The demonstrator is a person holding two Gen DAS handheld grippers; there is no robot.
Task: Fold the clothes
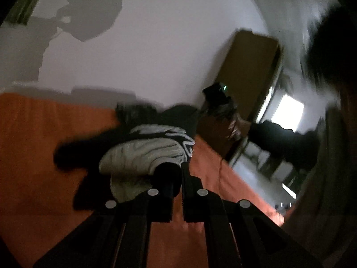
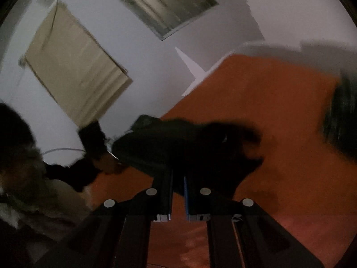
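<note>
1. Garment [image 1: 147,154] first: it's a dark piece of clothing with a pale printed graphic, bunched up at lower centre of the left wrist view, hanging off the left gripper [image 1: 177,178] over the orange surface [image 1: 44,145] (bed or cover, can't tell which).

2. Left jaws look clenched right on a fold of the fabric, with dark cloth wrapped around one fingertip. In the right wrist view the right gripper [image 2: 178,178] is pinched on the dark fabric [image 2: 178,143] too, jaws nearly together with cloth between them. We reckon it's the same garment held at two spots, but blur stops us being sure.

3. The step in hand looks to us like lifting and spreading it out before any fold. To do it well we'd keep both pinches firm, pull the two grippers apart until the cloth goes taut, and let the rest hang free so it un-bunches.

4. Direction: in the left view the crumpled mass runs roughly lower centre toward centre right, where the other gripper shows. In the right view it stretches left to right across mid frame. That's our best guess at the long axis; which end is collar or hem we can't tell.

5. Both views are smeared, so fine detail is out.
</note>
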